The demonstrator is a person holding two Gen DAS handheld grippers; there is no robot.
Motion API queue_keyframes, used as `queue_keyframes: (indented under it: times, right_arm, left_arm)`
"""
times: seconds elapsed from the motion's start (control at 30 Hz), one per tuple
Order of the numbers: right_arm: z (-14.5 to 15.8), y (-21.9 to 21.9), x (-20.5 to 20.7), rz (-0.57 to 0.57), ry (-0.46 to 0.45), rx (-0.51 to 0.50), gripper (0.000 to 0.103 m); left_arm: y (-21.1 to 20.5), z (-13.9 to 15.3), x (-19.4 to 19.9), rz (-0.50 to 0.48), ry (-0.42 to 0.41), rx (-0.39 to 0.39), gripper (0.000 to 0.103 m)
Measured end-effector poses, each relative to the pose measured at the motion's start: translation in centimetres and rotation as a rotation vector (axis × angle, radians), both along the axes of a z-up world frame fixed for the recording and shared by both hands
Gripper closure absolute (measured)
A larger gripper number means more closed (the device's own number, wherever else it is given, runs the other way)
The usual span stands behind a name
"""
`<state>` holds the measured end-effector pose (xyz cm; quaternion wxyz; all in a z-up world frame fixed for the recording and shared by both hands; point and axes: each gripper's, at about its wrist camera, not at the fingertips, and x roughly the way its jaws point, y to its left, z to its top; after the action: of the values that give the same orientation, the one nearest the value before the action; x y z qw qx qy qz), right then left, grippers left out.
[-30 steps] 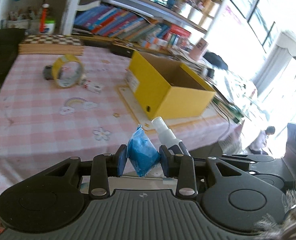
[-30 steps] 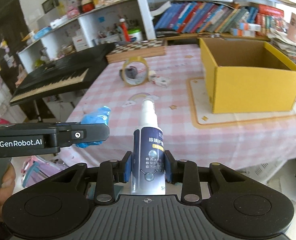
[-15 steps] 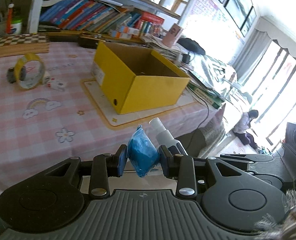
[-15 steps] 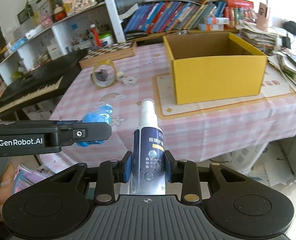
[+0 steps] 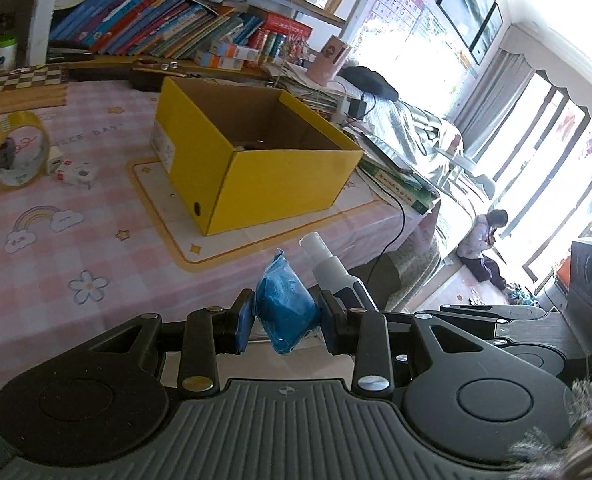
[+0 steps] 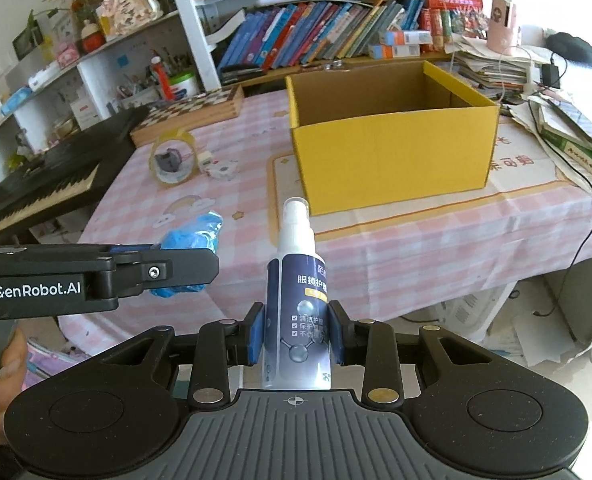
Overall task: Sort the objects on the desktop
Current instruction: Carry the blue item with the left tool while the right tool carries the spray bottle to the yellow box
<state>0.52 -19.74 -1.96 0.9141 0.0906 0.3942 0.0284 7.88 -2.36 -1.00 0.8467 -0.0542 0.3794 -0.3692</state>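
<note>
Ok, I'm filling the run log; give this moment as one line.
left gripper: shut on blue packet | right gripper: shut on spray bottle | yellow box: open, ahead on table

A lived-in family room in a home, centred on a table [image 6: 416, 240] under a pink checked cloth printed with rainbows and flowers. Behind the table, white shelves [image 6: 199, 40] sag with rows of children's books [image 6: 296, 40], pen pots and ornaments; a chessboard [image 6: 191, 110] lies at the table's far edge. Left of the table stands an electronic keyboard [image 6: 43, 184]. To its right, stacks of papers [image 6: 492, 64] pile up, and beyond them a bed with a grey cover [image 5: 416, 120] sits by curtained windows [image 5: 536, 120], where a person sits on the floor [image 5: 484, 244].
</note>
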Motion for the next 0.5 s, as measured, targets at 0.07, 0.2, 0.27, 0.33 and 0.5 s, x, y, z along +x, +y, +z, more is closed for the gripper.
queue_keyframes:
  times: [0.07,0.2,0.27,0.33,0.5]
  right_arm:
    - [0.0,-0.7,0.3,-0.006,0.000,0.002,0.070]
    - [0.0,-2.2,0.9,-0.019,-0.001,0.005,0.070]
    - [0.0,-3.0,1.1,-0.025,-0.004,0.005,0.070]
    - [0.1,-3.6,1.4,-0.031,-0.005,0.004,0.070]
    - [0.1,-5.2,2.2,-0.034,-0.003,-0.001,0.070]
  left_arm:
    - [-0.8,0.1,0.3,-0.007,-0.001,0.002,0.071]
    - [-2.4,0.2,0.9,-0.023,-0.001,0.006,0.071]
    - [-3.2,0.2,1.3,-0.034,-0.003,0.007,0.072]
    - [-3.9,0.2,1.6,-0.040,-0.002,0.008,0.072]
    - [-5.6,0.2,2.4,-0.045,0.001,0.002,0.072]
